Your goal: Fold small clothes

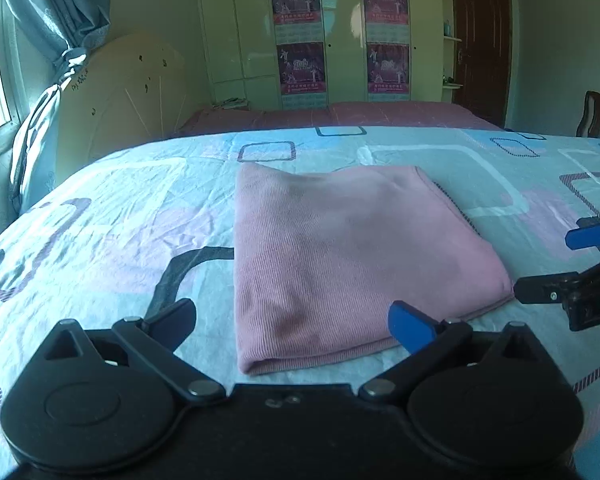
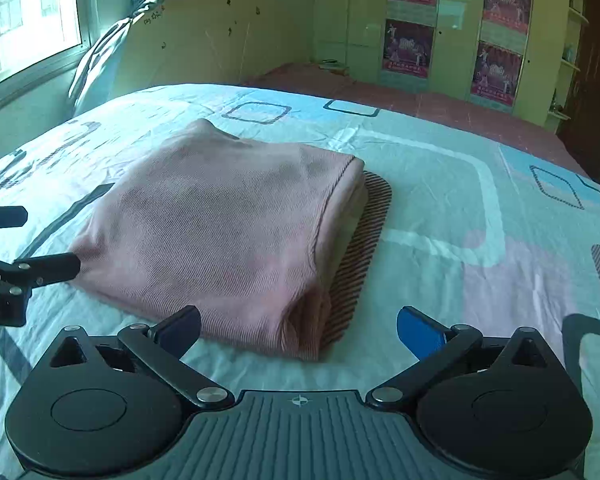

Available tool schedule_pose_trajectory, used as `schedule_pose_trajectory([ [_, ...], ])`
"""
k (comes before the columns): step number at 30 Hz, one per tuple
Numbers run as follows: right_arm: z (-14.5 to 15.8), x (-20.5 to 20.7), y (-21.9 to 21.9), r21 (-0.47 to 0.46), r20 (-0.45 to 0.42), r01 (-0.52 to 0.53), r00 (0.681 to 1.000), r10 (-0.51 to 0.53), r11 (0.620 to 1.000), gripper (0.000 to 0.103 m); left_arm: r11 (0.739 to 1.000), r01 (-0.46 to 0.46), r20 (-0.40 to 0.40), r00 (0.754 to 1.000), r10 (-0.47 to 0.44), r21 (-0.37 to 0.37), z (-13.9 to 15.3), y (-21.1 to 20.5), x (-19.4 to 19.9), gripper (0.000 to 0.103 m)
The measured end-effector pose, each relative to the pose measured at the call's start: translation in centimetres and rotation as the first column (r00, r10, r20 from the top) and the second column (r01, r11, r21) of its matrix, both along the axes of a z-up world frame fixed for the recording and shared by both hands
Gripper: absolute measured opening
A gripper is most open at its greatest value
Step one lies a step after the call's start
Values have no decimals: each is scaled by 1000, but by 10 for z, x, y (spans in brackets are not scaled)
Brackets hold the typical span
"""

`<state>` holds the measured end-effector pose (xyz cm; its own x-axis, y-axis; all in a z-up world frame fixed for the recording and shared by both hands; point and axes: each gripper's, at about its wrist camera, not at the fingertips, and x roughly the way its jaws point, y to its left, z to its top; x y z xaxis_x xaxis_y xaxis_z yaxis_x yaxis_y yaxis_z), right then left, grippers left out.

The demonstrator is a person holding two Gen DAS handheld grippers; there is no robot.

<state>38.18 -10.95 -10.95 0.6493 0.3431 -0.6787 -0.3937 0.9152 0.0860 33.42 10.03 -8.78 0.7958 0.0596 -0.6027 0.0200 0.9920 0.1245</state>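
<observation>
Now both grippers, left point(image 1: 292, 326) and right point(image 2: 298, 330), gape empty; top point(image 2: 224, 224) at twelve o'clock looks folded, so retreat without snagging.

- Folded pink ribbed-knit garment point(image 1: 340, 256): flat on pale blue patterned bedsheet point(image 1: 112, 216) (creased).
- Left gripper point(image 1: 292, 326): jaws spread wide, nothing between the pads.
- Right gripper point(image 1: 556, 264): at right edge, jaws apart.

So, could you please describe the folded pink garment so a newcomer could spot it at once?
Start at the bed with the pale blue patterned sheet. The folded pink garment lies flat in its middle, in front of both open tools. It is the only plain, ribbed pink thing there, with a striped layer peeking out underneath.
</observation>
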Motion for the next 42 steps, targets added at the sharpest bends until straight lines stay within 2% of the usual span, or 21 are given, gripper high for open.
schedule_pose_trajectory([
  [2, 6, -16, -4, -12, 30, 5, 1000, -5, 1000, 103, 999, 10, 37, 999, -12, 39, 11, -7, -18, 102],
  [6, 25, -56, -19, 32, 71, 33, 997, -36, 999, 103, 999, 11, 105, 994, -16, 52, 35, -19, -54, 102],
  [11, 43, -101, -32, 55, 102, 47, 993, -52, 997, 103, 996, 20, 81, 996, -27, 83, 36, -31, -76, 102],
  [19, 65, -152, -43, 56, 143, 58, 988, -65, 997, 103, 999, -21, 116, 993, 16, 41, 52, -37, -115, 102],
  [30, 91, -183, -52, 93, 190, 79, 977, -96, 993, 103, 999, -33, 143, 989, 29, 20, 69, -47, -151, 102],
  [42, 95, -203, -58, 89, 198, 86, 975, -102, 992, 103, 1000, -17, 172, 985, 16, 0, 78, -55, -168, 102],
])
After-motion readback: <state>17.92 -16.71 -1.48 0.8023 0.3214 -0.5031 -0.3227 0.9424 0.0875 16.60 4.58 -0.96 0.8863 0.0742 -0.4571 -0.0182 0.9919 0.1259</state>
